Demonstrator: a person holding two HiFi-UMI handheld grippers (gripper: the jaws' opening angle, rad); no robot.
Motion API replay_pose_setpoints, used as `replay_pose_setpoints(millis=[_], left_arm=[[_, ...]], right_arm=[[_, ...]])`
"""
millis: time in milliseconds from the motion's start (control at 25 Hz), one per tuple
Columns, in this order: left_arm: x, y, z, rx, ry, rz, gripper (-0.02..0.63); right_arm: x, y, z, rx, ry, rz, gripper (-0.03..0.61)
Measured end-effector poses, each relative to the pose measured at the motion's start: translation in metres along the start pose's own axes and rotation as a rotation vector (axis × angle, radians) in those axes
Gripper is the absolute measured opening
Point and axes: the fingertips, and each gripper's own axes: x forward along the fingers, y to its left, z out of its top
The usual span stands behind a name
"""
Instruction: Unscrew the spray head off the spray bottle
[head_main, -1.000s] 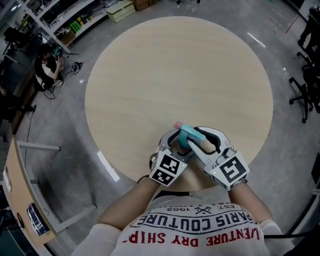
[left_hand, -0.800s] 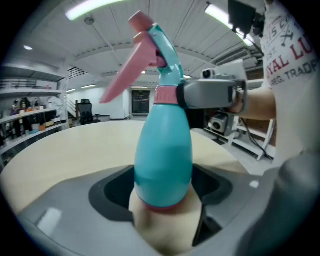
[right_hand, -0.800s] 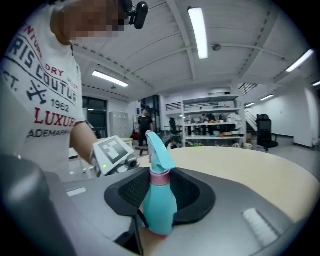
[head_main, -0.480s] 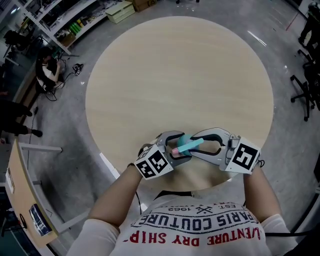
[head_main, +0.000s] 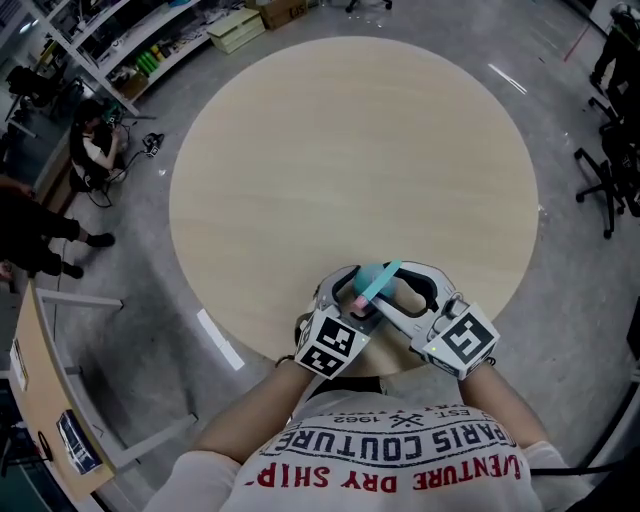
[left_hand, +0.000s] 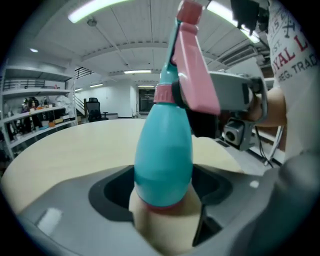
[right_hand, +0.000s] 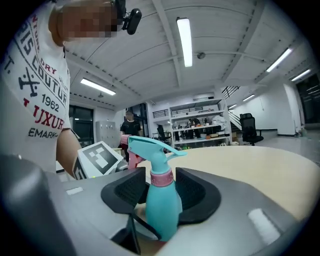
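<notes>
Two grippers, head view: the left gripper (head_main: 352, 290) and the right gripper (head_main: 392, 288) met tip to tip over the near edge of the round table (head_main: 350, 150), just in front of the person's printed shirt (head_main: 400, 450).
Bottle, head view: the teal bottle (head_main: 375, 281) lay slanted between the two grippers, above the table's near rim; whether it touched the tabletop could not be told.
Jaws, left gripper view: they stood wide and were clamped on the bottle's fat body, its base toward the camera.
Bottle, left gripper view: the neck rose away from the camera through a pink collar (left_hand: 162, 93) to a pink trigger (left_hand: 196, 75); the right gripper's grey body sat just behind the trigger.
Jaws, right gripper view: they had just been opening; the black pads (right_hand: 192, 190) flanked the collar on either side, close beside it but not pressing.
Spray head, right gripper view: the teal spray head (right_hand: 150, 146) was seated on the collar, its nozzle pointing right.
Surroundings, right gripper view: the left gripper's marker cube (right_hand: 97, 157) showed left of the bottle, the tabletop ran off to the right, and shelves (right_hand: 195, 125) stood well beyond.
</notes>
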Motion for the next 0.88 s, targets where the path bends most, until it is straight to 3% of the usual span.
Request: replay_pose_setpoints(millis=[160,280,400,520,640,760,880], left_arm=[[-0.001,-0.005,-0.001,-0.044,-0.002,0.058,0.354],[-0.001,-0.009,-0.001,-0.025,-0.012,0.009,0.354],[-0.007,-0.016,-0.003,0.060,-0.007,-0.134,0.354],[-0.019,-0.025,-0.011,0.203,0.021,-0.323,0.354],[-0.024,-0.025,-0.014,0.280,0.045,-0.446,0.354],[-0.024,-0.022,-0.014,0.264,0.043,-0.459,0.354],[-0.025,-0.021,-0.015,0.221,0.013,-0.411,0.354]], right_arm=[[-0.001,0.001,0.000,-0.049,0.007,-0.033,0.153],[-0.003,0.002,0.002,-0.073,0.006,0.025,0.148],[-0.006,0.013,0.005,-0.143,-0.006,0.183,0.141],[-0.010,0.031,0.001,-0.181,0.029,0.381,0.141],[-0.011,0.034,-0.003,-0.191,0.087,0.487,0.138],[-0.008,0.032,-0.005,-0.200,0.105,0.485,0.138],[-0.011,0.029,-0.005,-0.173,0.078,0.423,0.155]])
